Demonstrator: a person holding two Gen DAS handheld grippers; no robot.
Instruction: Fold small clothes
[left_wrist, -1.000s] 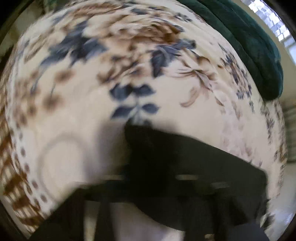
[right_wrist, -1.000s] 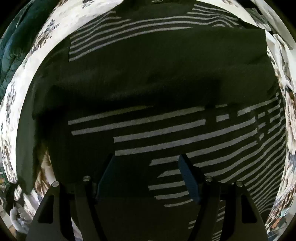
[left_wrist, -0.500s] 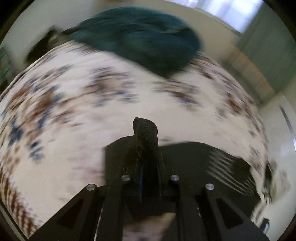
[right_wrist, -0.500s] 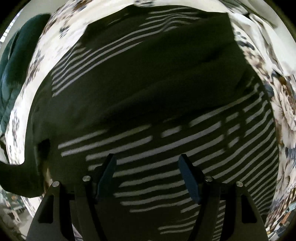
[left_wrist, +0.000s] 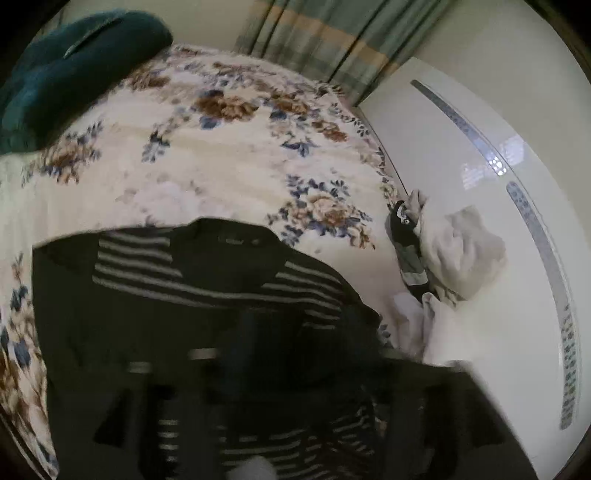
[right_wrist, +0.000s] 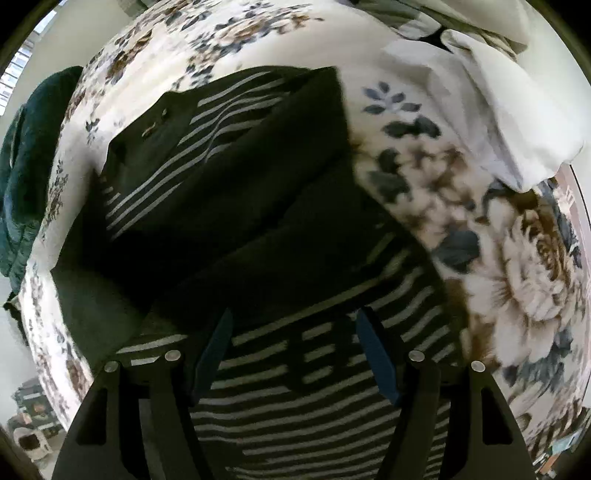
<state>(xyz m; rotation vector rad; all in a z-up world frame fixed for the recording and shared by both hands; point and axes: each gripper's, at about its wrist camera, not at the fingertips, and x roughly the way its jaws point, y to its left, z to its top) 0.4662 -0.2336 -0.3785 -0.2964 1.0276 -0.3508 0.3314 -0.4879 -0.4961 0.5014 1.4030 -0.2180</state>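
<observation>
Your right gripper has its blue fingers spread wide, empty, just over the black striped sweater on the floral bedspread. Your left gripper is a dark blur over that sweater; I cannot tell its finger state. No writing is readable.

Dark striped shirt; partly folded

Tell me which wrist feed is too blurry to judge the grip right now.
Left wrist view: left gripper is a dark motion smear over the striped top, jaws unreadable. Right wrist view: right gripper sharp, jaws apart above the stripes; the floral bedspread edges blur.
</observation>
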